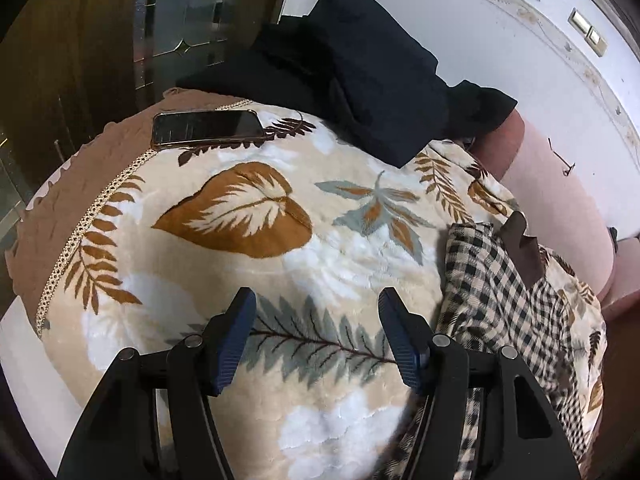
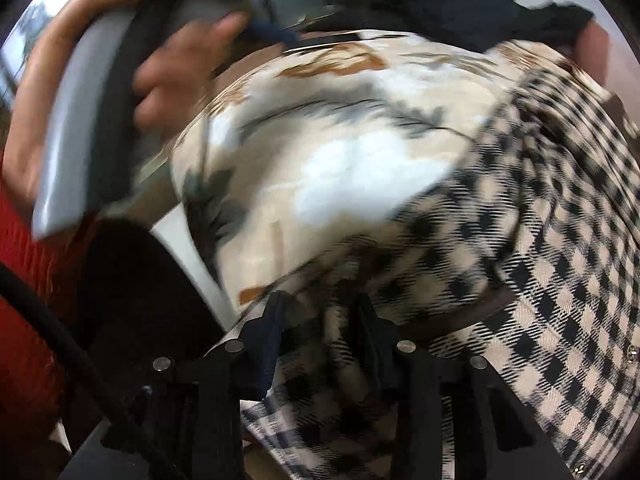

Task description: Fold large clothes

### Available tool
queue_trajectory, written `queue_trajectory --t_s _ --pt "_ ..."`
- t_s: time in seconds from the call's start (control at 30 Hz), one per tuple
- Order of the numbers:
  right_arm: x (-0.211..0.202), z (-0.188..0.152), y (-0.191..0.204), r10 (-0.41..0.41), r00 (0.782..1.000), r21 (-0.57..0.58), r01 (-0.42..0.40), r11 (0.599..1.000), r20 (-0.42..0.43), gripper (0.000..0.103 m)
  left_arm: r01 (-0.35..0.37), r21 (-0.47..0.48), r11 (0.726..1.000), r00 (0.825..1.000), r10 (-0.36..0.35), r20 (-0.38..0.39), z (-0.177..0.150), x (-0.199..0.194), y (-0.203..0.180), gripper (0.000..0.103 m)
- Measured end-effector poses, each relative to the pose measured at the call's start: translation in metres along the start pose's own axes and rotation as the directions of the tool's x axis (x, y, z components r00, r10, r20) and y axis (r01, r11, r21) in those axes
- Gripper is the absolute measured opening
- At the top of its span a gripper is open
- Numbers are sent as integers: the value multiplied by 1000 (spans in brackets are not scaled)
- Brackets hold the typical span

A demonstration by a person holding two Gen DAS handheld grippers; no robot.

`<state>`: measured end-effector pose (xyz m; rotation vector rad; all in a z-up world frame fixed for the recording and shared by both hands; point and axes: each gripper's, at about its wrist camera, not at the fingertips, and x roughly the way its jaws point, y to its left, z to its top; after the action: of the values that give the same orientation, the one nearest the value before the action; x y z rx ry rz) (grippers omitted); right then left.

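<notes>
My left gripper (image 1: 316, 312) hangs open over the leaf-print blanket (image 1: 248, 248). My right gripper (image 2: 320, 320) pinches the checked shirt (image 2: 560, 264) (blurred here), which lies on the blanket's right side.

1. Checked shirt (image 1: 516, 304): cream and black check, brown collar piece at its far end; crumpled, not folded.
2. Lies just right of the left tongs (image 1: 316, 300), running away from them.
3. One bunched fold sits clamped between the fingers of the right tongs (image 2: 324, 312); view blurred.
</notes>
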<state>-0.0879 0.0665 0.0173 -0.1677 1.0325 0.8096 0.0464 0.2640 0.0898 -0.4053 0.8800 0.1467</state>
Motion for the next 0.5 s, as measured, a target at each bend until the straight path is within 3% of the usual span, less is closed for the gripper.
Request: queue_trajectory --t_s 0.13,0.3,0.4,0.5 --pt "-5 -4 -11 65 998 55 -66 996 18 41 -3 32 999 1000 3 1 -5 3 -11 63" --pt "-32 -4 -23 19 995 62 -25 998 98 43 21 74 997 1000 -22 13 -14 2 -28 63" --pt "-68 -8 -55 -61 986 135 40 990 157 44 25 137 990 999 -27 19 -24 3 -46 63" --pt "-101 -19 -106 -189 967 257 142 956 168 49 39 203 978 999 -42 10 -38 6 -70 63"
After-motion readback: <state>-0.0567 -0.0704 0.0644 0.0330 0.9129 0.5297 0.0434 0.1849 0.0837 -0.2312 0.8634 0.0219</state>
